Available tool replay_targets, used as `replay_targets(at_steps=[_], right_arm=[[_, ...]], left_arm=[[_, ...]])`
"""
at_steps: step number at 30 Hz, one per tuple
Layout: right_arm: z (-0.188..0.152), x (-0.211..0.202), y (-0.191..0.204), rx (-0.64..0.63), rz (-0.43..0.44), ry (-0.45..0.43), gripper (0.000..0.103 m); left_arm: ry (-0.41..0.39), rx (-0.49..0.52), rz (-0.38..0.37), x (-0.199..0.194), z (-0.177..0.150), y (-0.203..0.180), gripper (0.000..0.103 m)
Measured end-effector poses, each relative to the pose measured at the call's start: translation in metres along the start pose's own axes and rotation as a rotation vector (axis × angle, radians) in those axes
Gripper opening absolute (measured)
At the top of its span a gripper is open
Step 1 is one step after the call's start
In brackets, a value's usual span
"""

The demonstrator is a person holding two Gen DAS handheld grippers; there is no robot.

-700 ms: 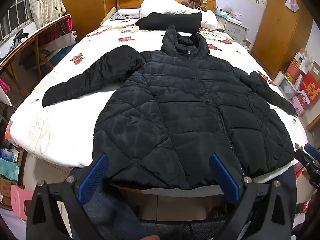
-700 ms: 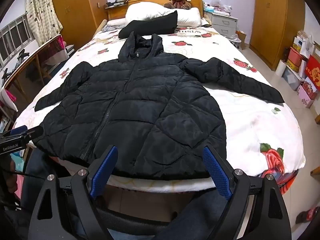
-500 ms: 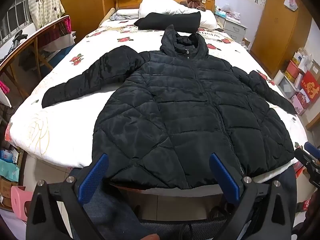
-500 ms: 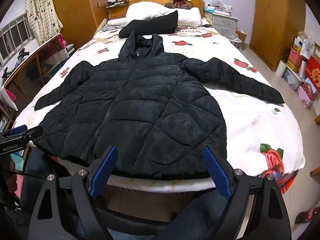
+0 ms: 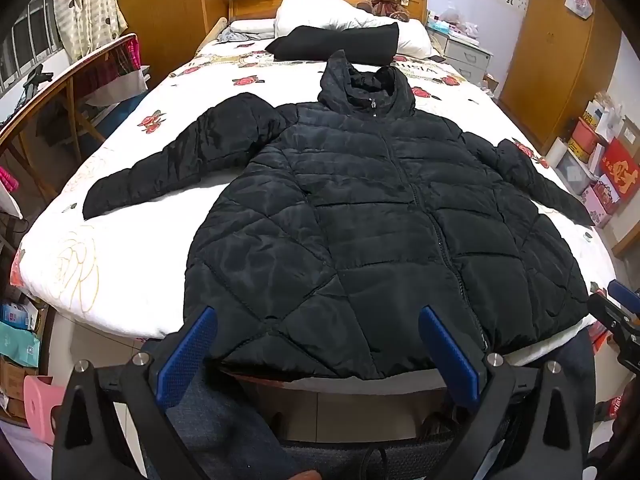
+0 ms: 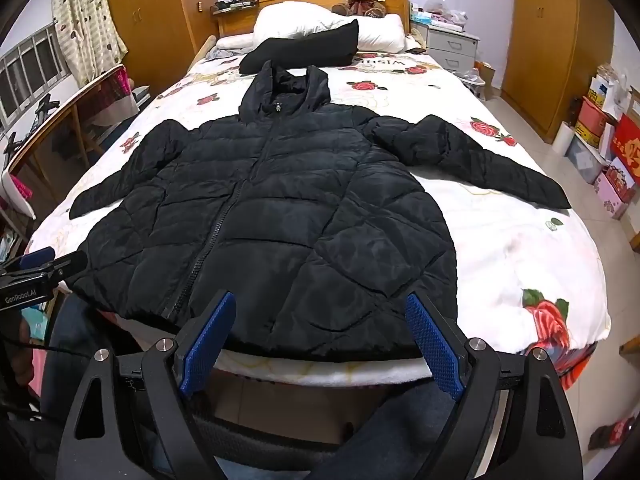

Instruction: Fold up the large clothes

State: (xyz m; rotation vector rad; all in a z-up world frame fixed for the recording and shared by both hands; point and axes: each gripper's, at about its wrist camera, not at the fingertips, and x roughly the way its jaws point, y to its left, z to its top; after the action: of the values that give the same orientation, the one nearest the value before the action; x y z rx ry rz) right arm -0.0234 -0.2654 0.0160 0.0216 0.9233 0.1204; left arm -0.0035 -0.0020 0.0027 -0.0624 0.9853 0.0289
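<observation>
- Nothing has moved since the earlier frames; both your tools hang short of the bed's (image 6: 520, 264) near edge.
- Your left tool (image 5: 316, 354) and right tool (image 6: 320, 342) gape fully, released, holding and touching nothing.
- Your black quilted hooded puffer jacket (image 5: 360, 208) lies flat, zipped, sleeves spread, hem nearest you.
- Start with one sleeve cuff; pinch deep, since padding likely slips.

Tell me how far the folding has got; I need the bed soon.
Done: the black quilted hooded jacket lies spread flat, zipped, on the rose-print bedspread. In hand: nothing; left gripper and right gripper hover at the hem, jaws open. Left: every fold, both sleeves included.
</observation>
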Motion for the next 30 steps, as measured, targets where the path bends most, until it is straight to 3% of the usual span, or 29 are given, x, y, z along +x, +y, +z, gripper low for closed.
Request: replay_targets(at_steps=[30], right_arm=[[0.0001, 0.0008, 0.0015, 0.003, 0.001, 0.006, 0.087]], left_arm=[[0.009, 0.004, -0.003, 0.0051, 0.0016, -0.0011, 0.102]])
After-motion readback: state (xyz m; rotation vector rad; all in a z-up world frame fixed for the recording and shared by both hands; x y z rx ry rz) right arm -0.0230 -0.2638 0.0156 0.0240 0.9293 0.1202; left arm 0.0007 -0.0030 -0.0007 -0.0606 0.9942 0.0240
